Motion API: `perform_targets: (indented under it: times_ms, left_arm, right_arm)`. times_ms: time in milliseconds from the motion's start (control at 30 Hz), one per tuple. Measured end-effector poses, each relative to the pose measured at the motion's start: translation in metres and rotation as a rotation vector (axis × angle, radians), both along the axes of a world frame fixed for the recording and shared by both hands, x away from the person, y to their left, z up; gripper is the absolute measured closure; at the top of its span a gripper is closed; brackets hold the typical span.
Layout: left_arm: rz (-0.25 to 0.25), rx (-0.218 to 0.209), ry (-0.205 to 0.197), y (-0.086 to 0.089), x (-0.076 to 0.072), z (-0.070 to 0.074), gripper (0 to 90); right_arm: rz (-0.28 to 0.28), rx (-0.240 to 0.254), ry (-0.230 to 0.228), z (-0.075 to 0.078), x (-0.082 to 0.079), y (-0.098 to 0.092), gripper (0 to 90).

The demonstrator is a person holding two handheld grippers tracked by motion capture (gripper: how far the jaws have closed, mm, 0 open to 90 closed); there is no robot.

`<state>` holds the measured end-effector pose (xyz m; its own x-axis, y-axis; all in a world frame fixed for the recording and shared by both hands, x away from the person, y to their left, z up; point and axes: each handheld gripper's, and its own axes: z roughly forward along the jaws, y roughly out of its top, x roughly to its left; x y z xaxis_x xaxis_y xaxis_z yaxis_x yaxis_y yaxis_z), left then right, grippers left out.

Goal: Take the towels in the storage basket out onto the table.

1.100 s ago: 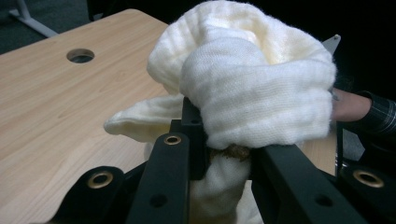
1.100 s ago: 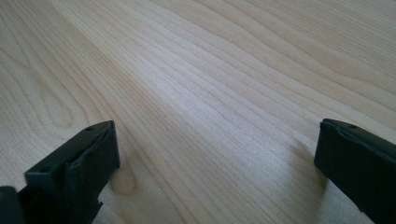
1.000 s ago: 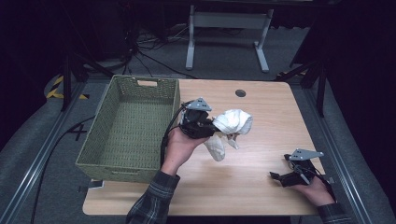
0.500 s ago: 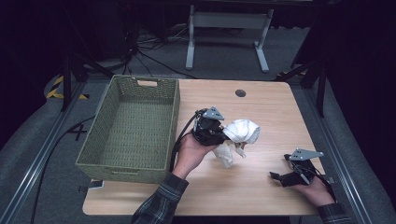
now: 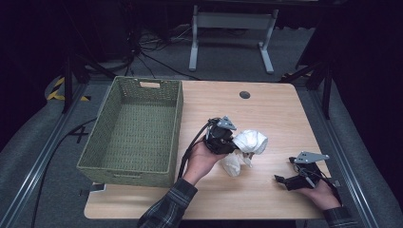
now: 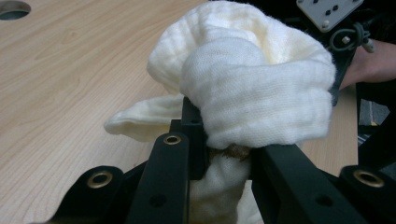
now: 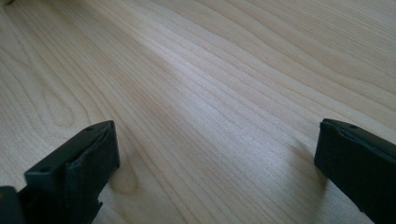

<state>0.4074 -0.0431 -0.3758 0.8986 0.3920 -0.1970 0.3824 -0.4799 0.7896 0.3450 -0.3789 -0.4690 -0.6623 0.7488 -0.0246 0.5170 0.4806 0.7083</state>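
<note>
Left gripper (image 5: 228,145) clamps bunched white cloth (image 5: 247,145) between jaws — bulk spills just ahead. Right gripper (image 5: 285,180) wide open, empty — parked aside. Green basket (image 5: 133,130) nearby, likely destination.

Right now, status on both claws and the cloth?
Left claw shut on white cloth, low over table. Right claw open, empty. Basket left, nothing between.

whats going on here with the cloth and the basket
A person works at a wooden table with a gripper in each hand. The left gripper is shut on a bunched white cloth, holding it near the middle of the table, to the right of a green woven basket with nothing visible inside. The right gripper rests near the table's right edge, its fingers wide apart over bare wood.
</note>
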Motion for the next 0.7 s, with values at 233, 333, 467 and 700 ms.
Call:
perform_targets:
  times_ms: [233, 333, 467, 700]
  left_arm:
    - [-0.017, 0.025, 0.002, -0.012, -0.001, -0.013, 80.0]
    - [-0.032, 0.043, 0.005, -0.017, -0.001, -0.019, 79.9]
    - [-0.039, 0.063, 0.01, -0.023, -0.001, -0.028, 79.9]
    - [-0.05, 0.103, 0.021, -0.035, 0.001, -0.05, 79.6]
  right_arm:
    - [0.001, 0.0, -0.001, 0.0, 0.0, 0.0, 0.3]
    - [0.0, 0.0, -0.001, 0.0, 0.0, 0.0, 0.3]
    - [0.0, 0.0, -0.001, 0.0, 0.0, 0.0, 0.3]
    - [0.0, 0.0, -0.001, 0.0, 0.0, 0.0, 0.3]
